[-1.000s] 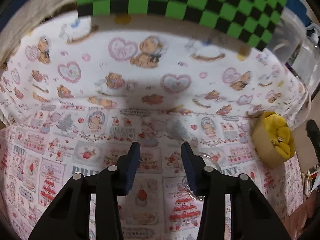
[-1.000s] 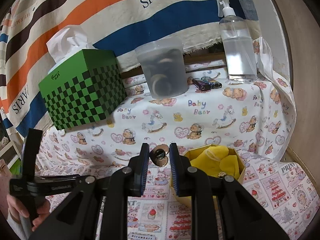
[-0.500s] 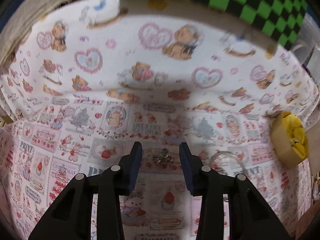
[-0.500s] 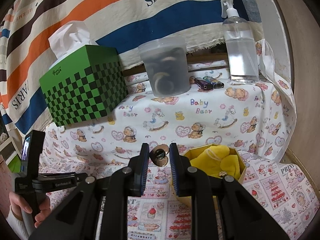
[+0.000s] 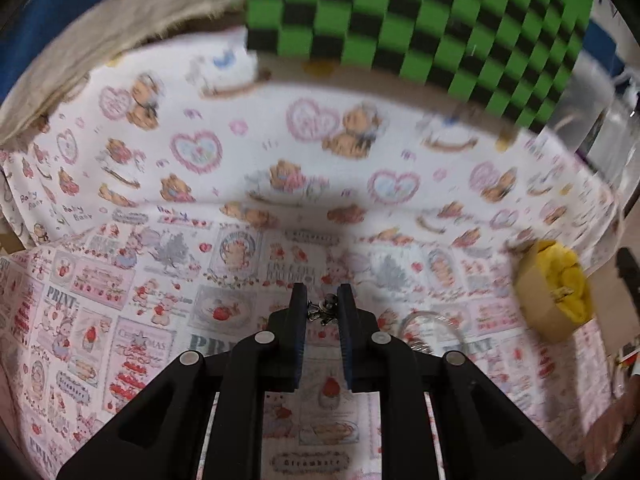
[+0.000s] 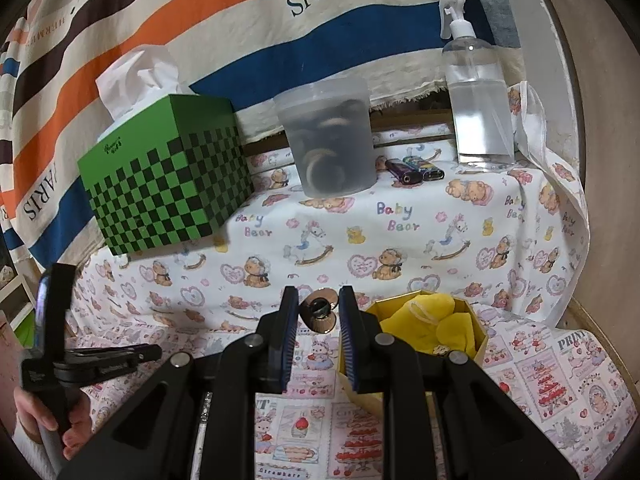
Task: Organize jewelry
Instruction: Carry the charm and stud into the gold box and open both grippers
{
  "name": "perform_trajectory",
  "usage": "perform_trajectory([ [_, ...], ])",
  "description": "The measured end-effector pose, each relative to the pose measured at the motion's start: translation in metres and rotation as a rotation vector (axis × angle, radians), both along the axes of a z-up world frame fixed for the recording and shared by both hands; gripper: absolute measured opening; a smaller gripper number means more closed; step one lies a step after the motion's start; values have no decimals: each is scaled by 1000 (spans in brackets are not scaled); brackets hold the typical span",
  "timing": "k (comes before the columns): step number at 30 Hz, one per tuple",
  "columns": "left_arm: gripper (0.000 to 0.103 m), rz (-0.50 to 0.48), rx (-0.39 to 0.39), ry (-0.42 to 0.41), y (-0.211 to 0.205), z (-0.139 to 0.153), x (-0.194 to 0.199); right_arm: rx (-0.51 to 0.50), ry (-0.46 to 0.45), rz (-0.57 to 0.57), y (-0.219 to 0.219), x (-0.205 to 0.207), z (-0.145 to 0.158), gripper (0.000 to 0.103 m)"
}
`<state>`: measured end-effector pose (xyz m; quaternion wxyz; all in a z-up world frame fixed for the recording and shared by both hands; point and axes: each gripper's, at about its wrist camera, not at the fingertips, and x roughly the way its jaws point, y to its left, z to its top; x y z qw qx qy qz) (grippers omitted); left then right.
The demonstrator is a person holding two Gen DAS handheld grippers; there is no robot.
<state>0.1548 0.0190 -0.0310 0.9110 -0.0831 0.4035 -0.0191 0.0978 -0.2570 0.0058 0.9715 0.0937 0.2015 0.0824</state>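
Right wrist view: right gripper [image 6: 319, 310] is narrow, pinching a gold earring [image 6: 319, 311] between its pads, raised above the bench [image 6: 420, 240]. Yellow box [image 6: 478, 350] sits just right of and below that gripper, touching nothing of it; likely next move is a short shift right and down to drop the earring in. Left wrist view: left gripper [image 5: 322, 308] is narrow too, closed on a small silver charm [image 5: 322, 310] low over the cloth; from it the box [image 5: 540, 304] lies well to the right, so the right arm is nearer. Clear bangle [image 5: 430, 324] lies just right of the left gripper. Count: one box, one earring, one charm, one bangle; one small flower piece [image 6: 440, 349] already in the box.
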Motion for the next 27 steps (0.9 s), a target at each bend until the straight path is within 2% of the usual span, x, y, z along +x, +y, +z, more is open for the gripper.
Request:
perform_trajectory([
  [7,14,-37,-69,-142,5,44,-32,57,-32,9,-17,-8,19,19],
  [9,14,-39,-53,-185,2,55,-38,91,-44,14,-27,-12,27,19],
  [12,14,-38,19,-229,-10,64,-45,135,-77,14,-45,-19,40,19],
  [15,14,-70,-61,-234,-18,75,-57,183,-94,3,-62,-22,46,19],
  [16,14,-99,-85,-264,-25,84,-65,204,-91,-1,-68,-21,47,19],
  [18,14,-136,-76,-330,-42,98,-78,241,-73,-5,-78,-17,46,19],
  [21,14,-142,-2,-412,-76,112,-87,266,-38,-4,-86,-10,43,19],
  [23,14,-183,17,-425,-97,118,-83,293,-11,5,-91,-7,43,19],
  [27,14,-274,-7,-395,-134,121,-65,337,5,28,-101,-6,43,19],
])
